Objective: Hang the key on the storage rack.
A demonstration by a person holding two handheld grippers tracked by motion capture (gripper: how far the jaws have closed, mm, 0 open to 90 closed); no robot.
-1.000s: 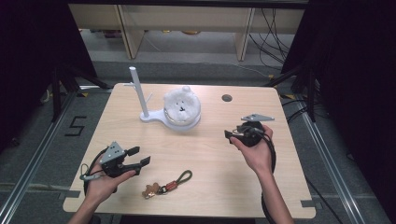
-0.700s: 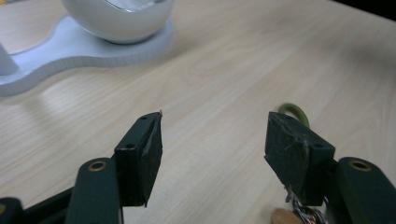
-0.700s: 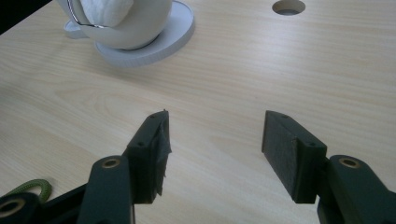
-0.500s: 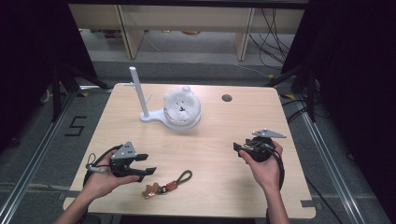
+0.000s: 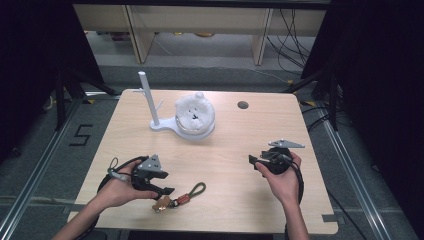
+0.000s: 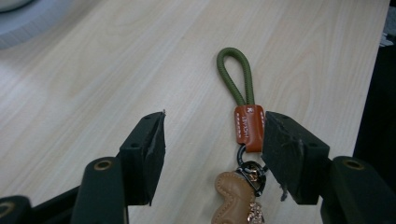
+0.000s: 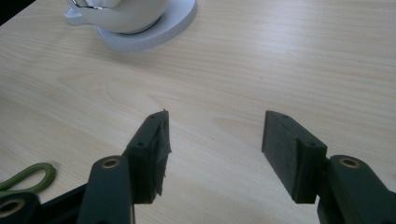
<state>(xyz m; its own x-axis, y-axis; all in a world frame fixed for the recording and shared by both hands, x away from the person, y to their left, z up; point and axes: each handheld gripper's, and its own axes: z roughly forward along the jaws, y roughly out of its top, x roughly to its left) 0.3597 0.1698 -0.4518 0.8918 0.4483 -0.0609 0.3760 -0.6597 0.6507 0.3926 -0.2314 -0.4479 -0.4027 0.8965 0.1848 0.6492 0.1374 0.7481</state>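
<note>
A keychain [image 5: 182, 199] lies near the table's front edge: a green cord loop, an orange leather tag [image 6: 248, 127] and a tan charm. My left gripper [image 5: 165, 183] hovers just left of it, open. Its jaws have just been closing a little. In the left gripper view [image 6: 212, 135] the tag and ring lie on the table between the jaws, close to the right one, and no pad touches them. My right gripper [image 5: 254, 162] is held at the table's right, open with nothing between its jaws [image 7: 215, 135]. The green cord's end [image 7: 28, 177] is at that view's lower left.
A white stand with an upright pole [image 5: 148, 100] is at the back of the light wooden table [image 5: 240, 135]. Beside it is a white bowl [image 5: 195, 120] holding something fluffy, also seen as the bowl [image 7: 140, 23]. A round cable hole [image 5: 243, 105] is at the back right.
My left gripper has moved right, up to the keychain. My right gripper came down and back toward the front edge, then kept still.
</note>
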